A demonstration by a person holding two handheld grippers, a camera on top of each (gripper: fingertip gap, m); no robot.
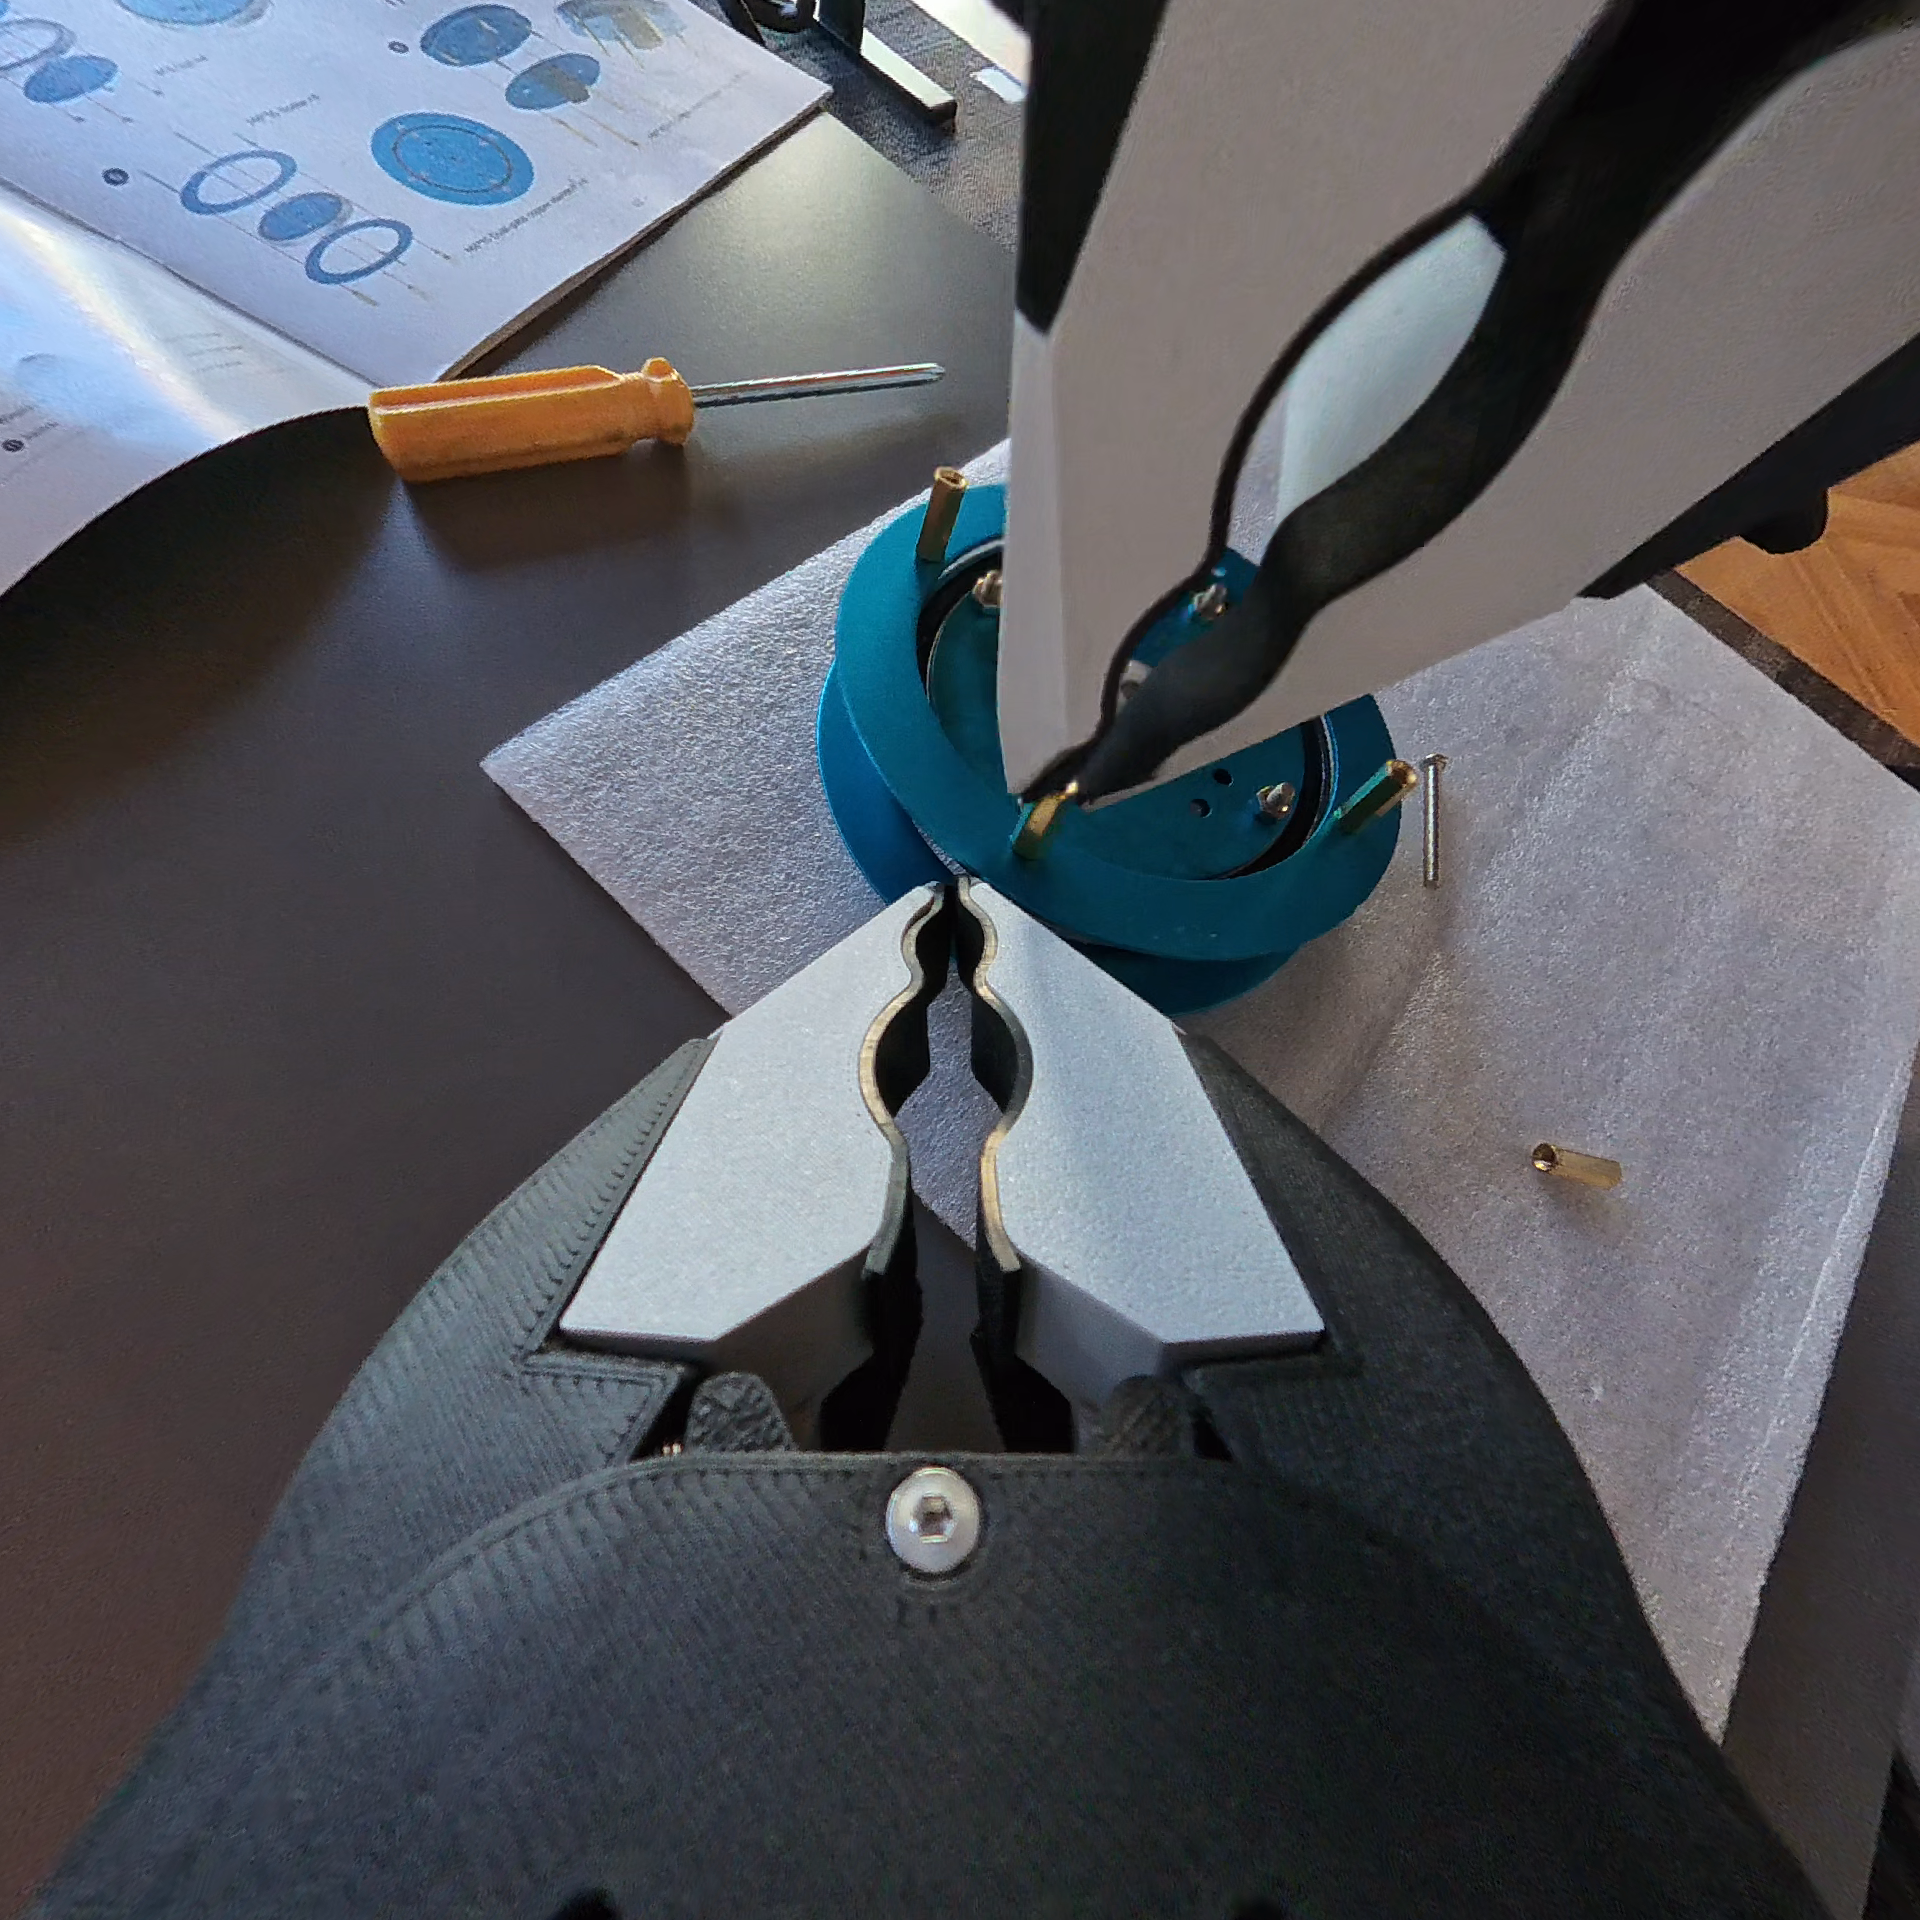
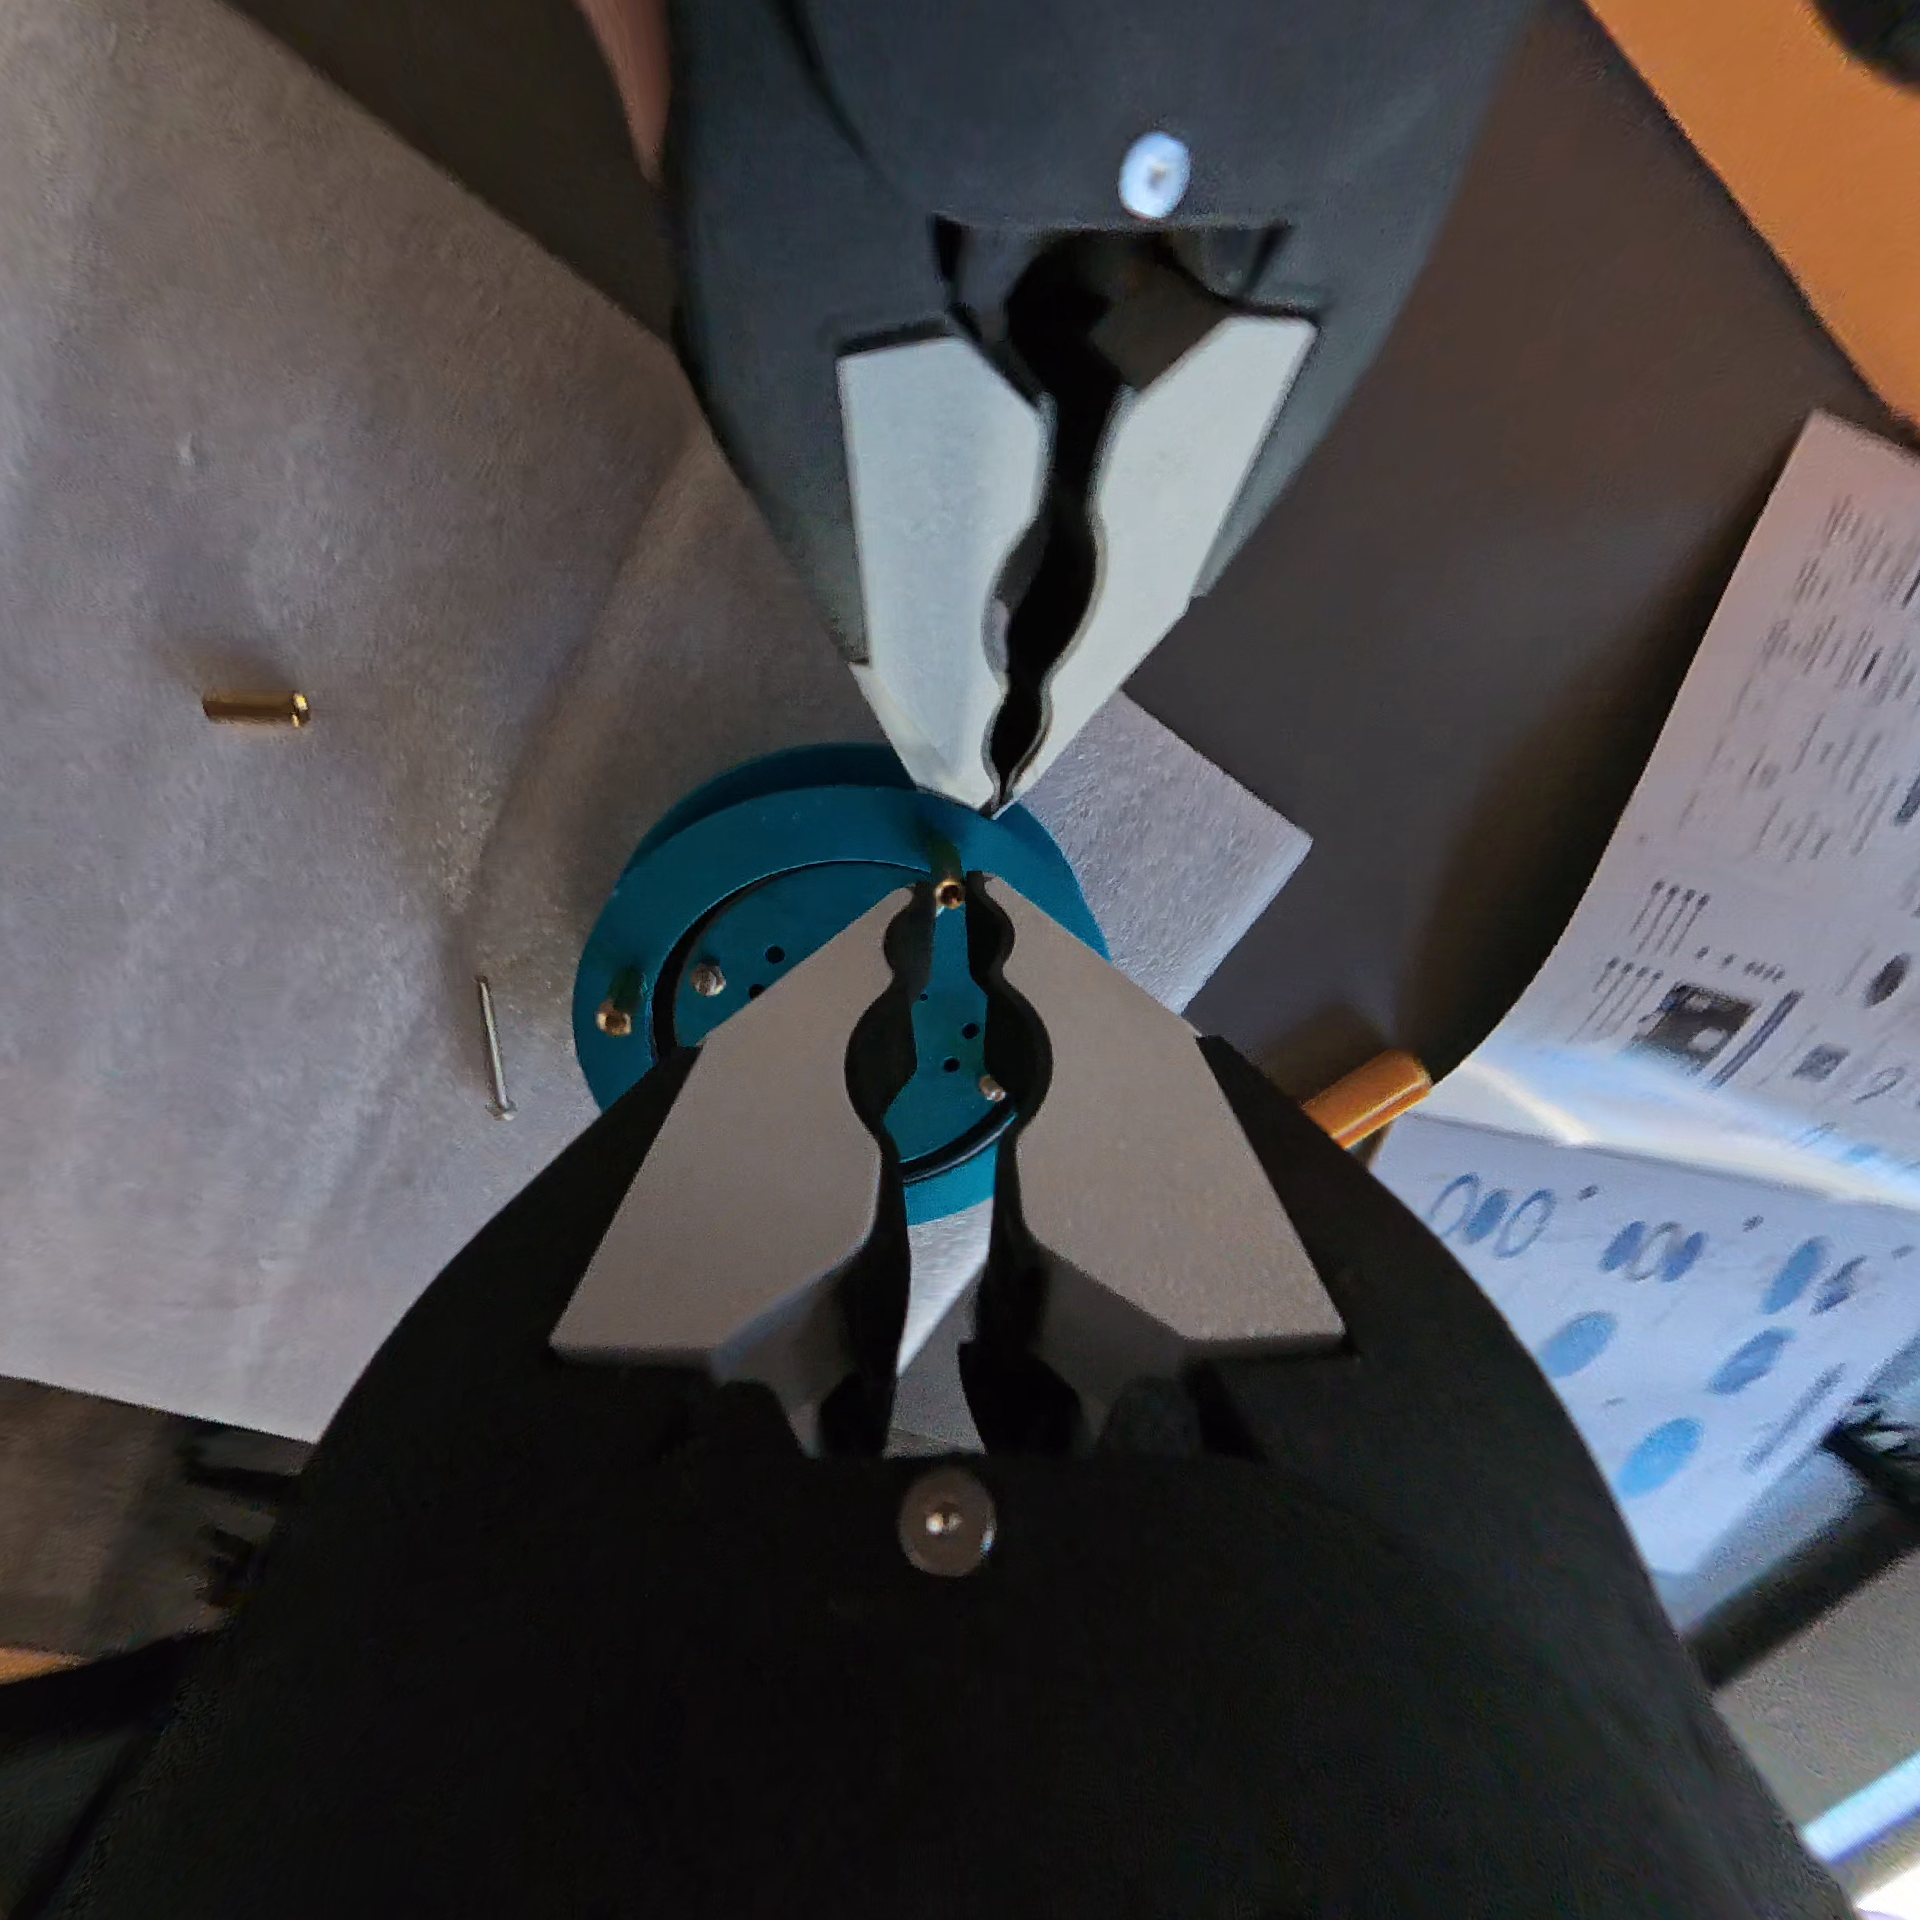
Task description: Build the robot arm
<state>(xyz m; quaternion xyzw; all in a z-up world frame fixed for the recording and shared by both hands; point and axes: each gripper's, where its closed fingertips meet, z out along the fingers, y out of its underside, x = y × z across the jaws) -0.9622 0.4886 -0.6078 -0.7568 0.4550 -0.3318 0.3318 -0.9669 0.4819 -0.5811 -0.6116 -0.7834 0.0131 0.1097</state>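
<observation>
While the right gripper [image 2: 948, 891] pinches a brass standoff [image 2: 947, 894] on the blue ring [image 1: 1101, 894], the left gripper [image 1: 954, 896] rests nearly closed and empty at the ring's 7 o'clock edge. On the foam sheet [image 1: 1558, 935], a screw [image 1: 1433, 821] lies at the ring's 3 o'clock, a loose standoff [image 1: 1577, 1166] at 4. An orange screwdriver [image 1: 540, 418] lies at 10 o'clock beside a manual [image 1: 312, 177].

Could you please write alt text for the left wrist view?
The right hand-held gripper pinches a brass standoff on a blue ring assembly, while the left hand-held gripper, shut, touches its rim; an orange screwdriver lies beyond.
</observation>
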